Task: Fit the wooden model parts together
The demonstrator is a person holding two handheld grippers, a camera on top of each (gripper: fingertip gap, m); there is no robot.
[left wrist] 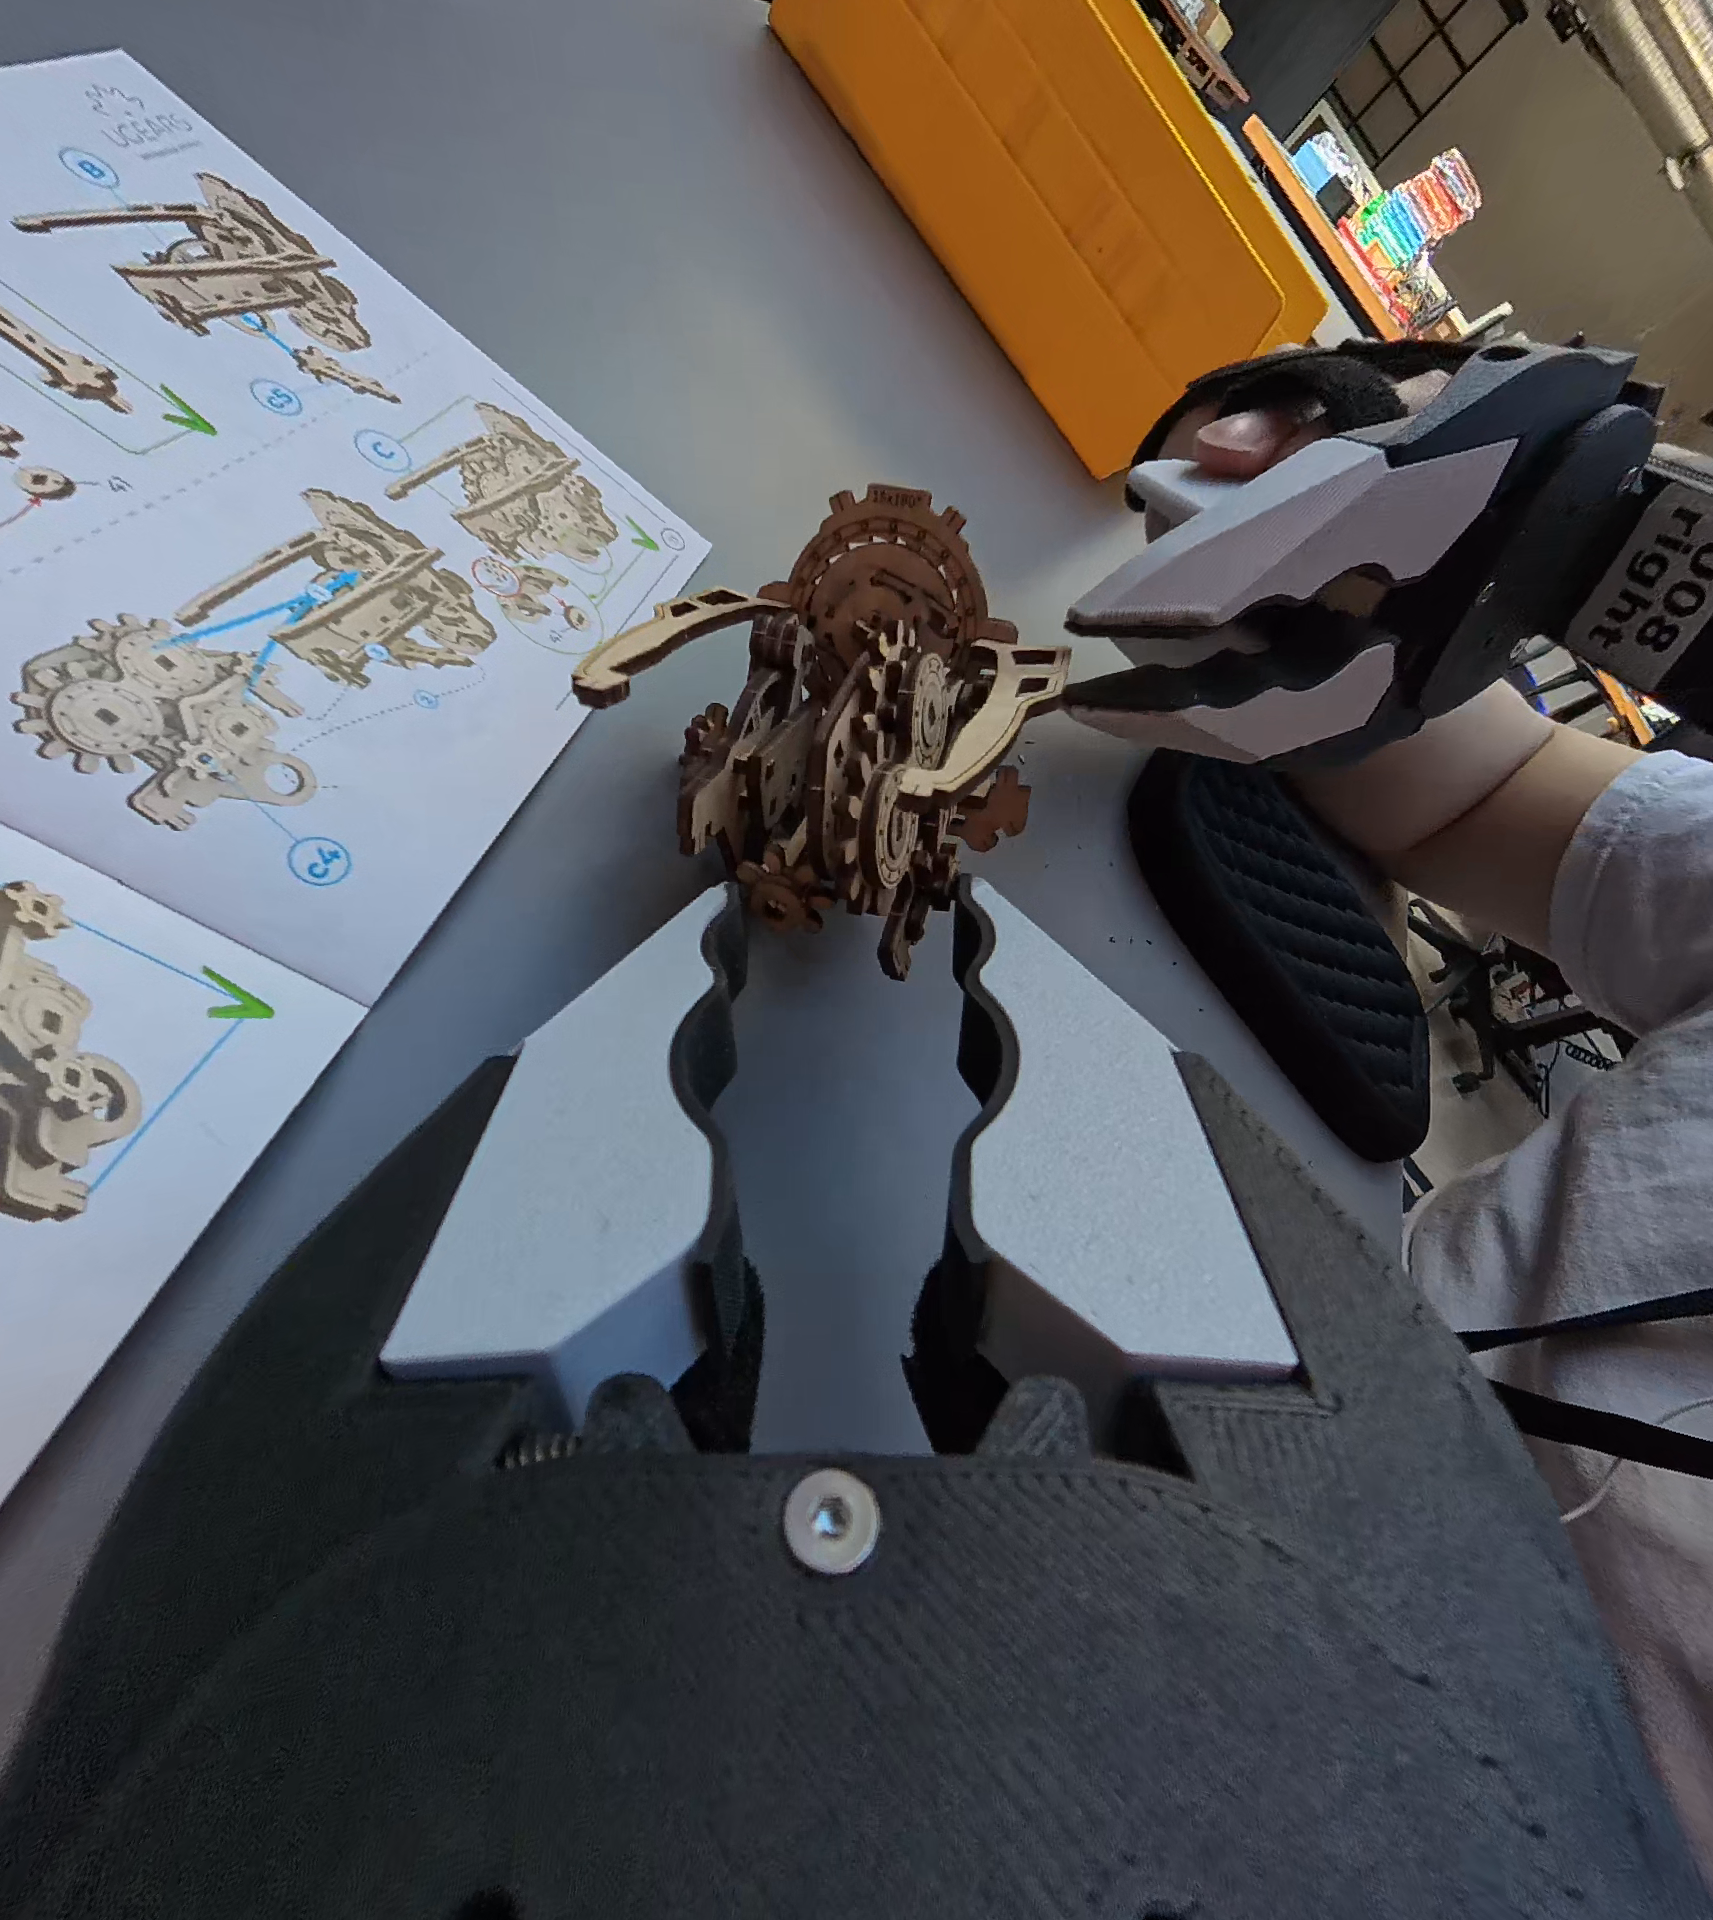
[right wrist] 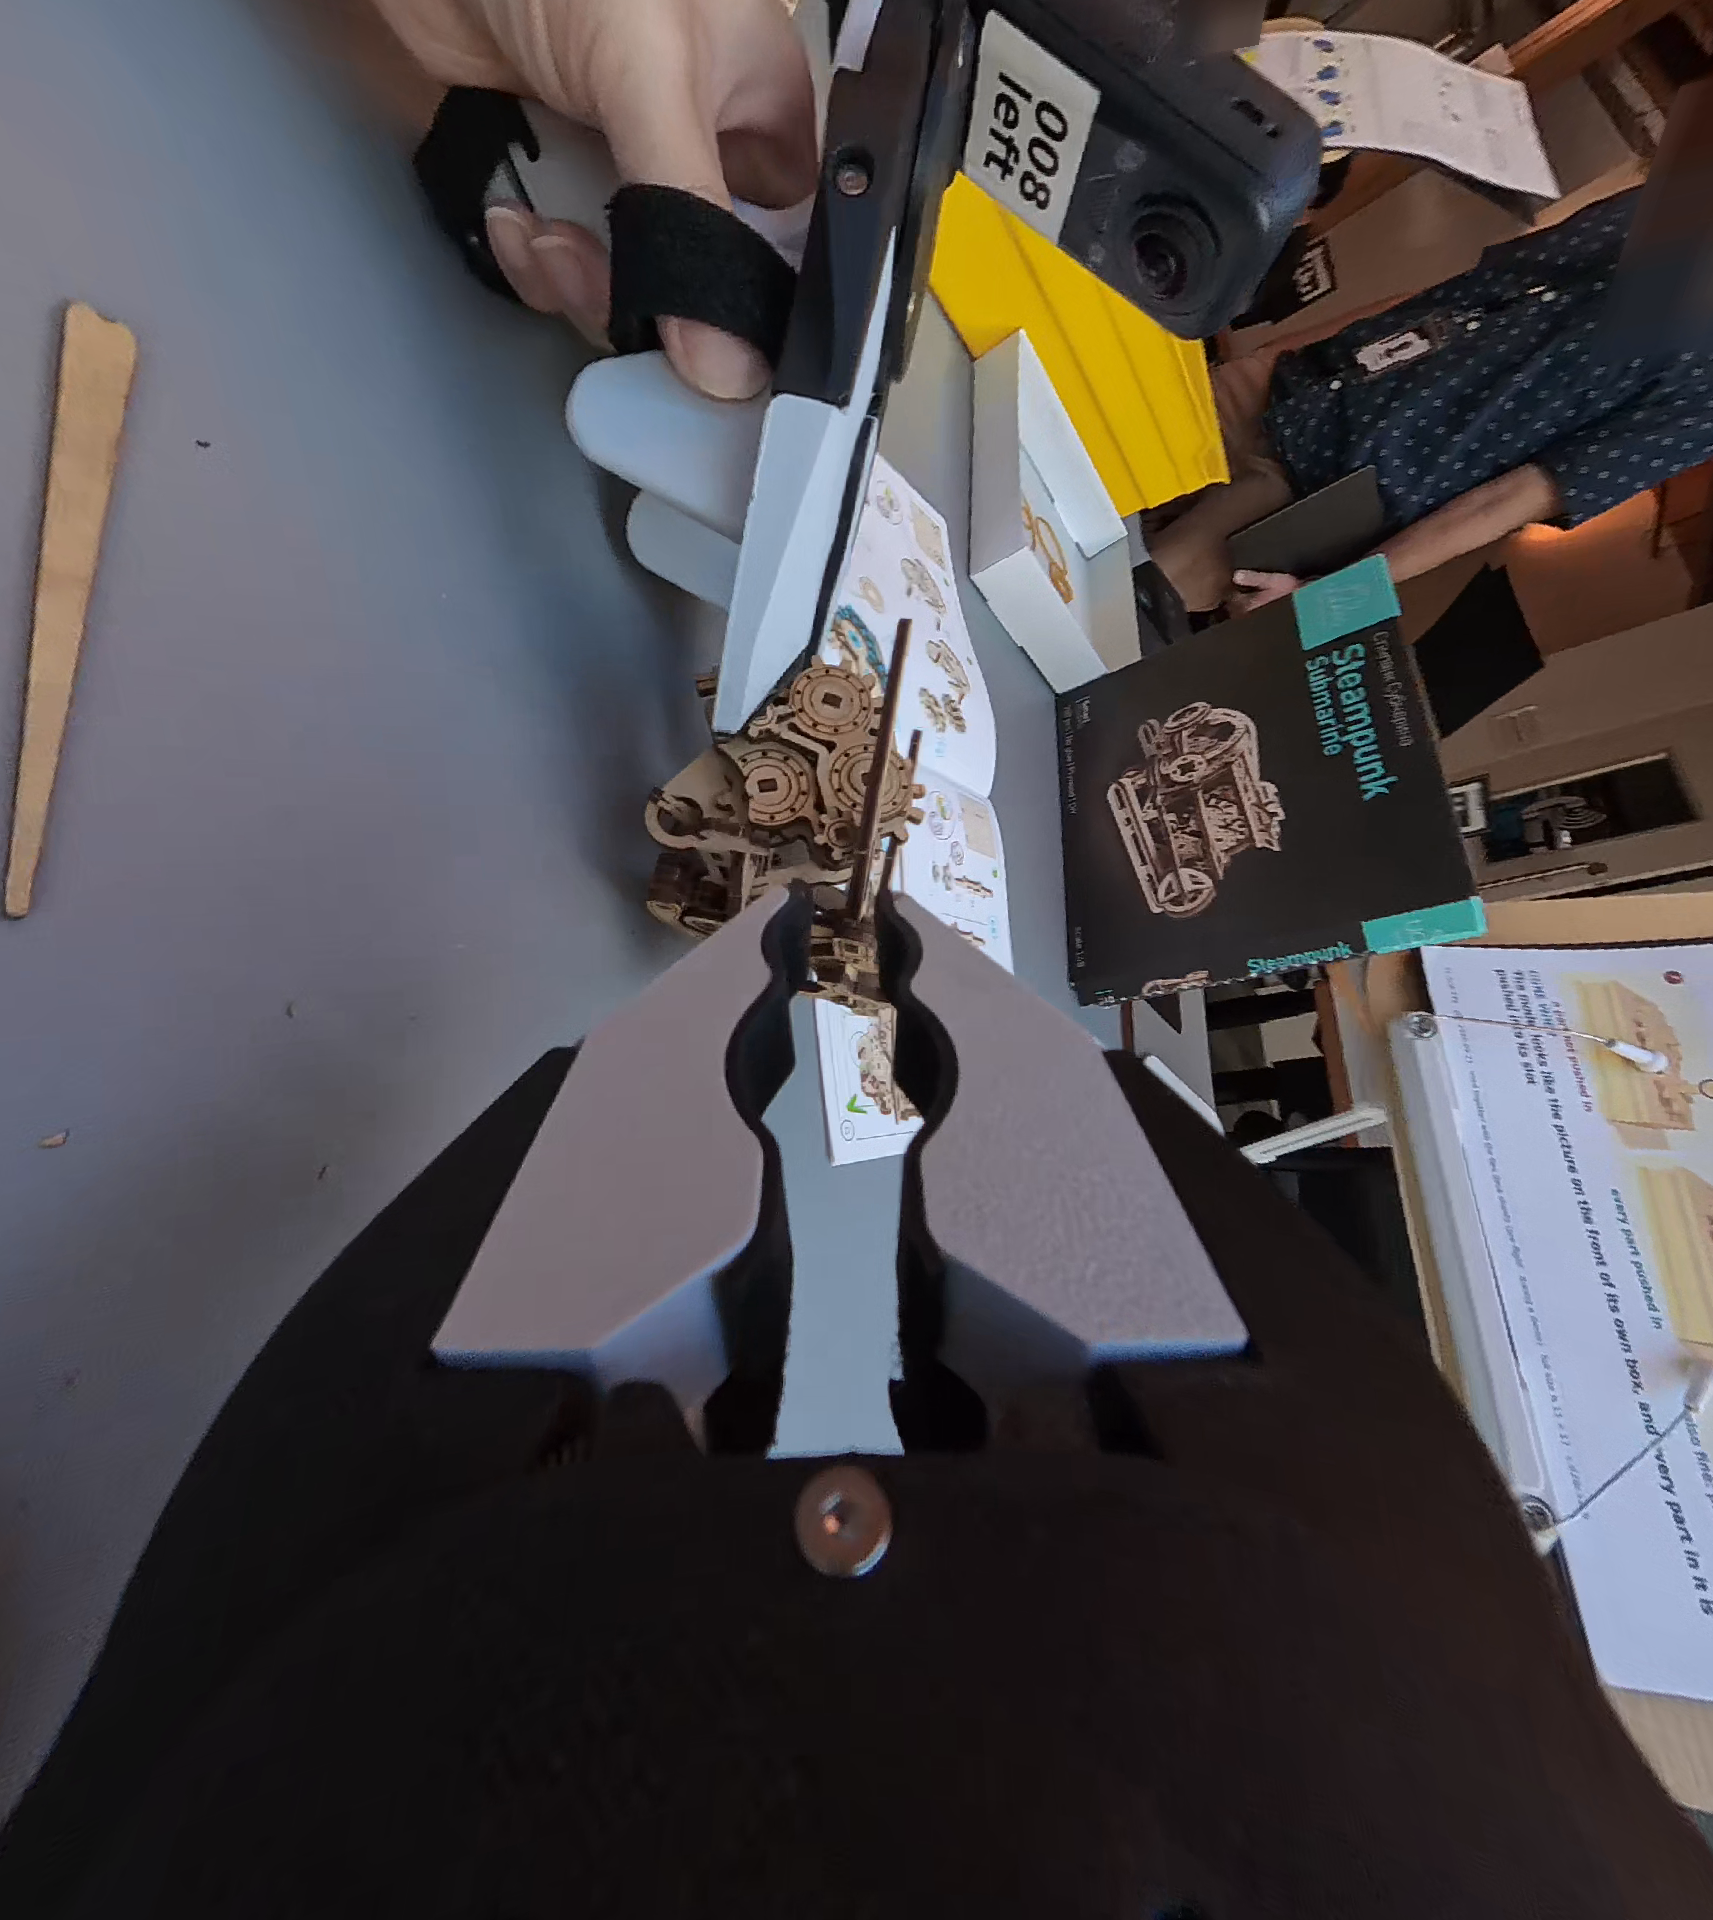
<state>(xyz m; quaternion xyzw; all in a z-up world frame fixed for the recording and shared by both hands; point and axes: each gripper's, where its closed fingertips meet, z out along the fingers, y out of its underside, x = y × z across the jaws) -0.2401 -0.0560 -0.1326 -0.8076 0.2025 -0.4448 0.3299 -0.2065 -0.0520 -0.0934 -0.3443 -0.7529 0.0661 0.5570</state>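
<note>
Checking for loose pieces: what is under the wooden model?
The wooden model is held by both grippers above the bare grey table; the instruction sheets lie beside it. The spot right beneath it is hidden.

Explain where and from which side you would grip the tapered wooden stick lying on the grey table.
Pinch the wooden stick across its long edges near mid-length, coming from straight above. It lies flat on the table, too thin to catch sideways, and mid-length probably balances it better than its narrow tip.
</note>
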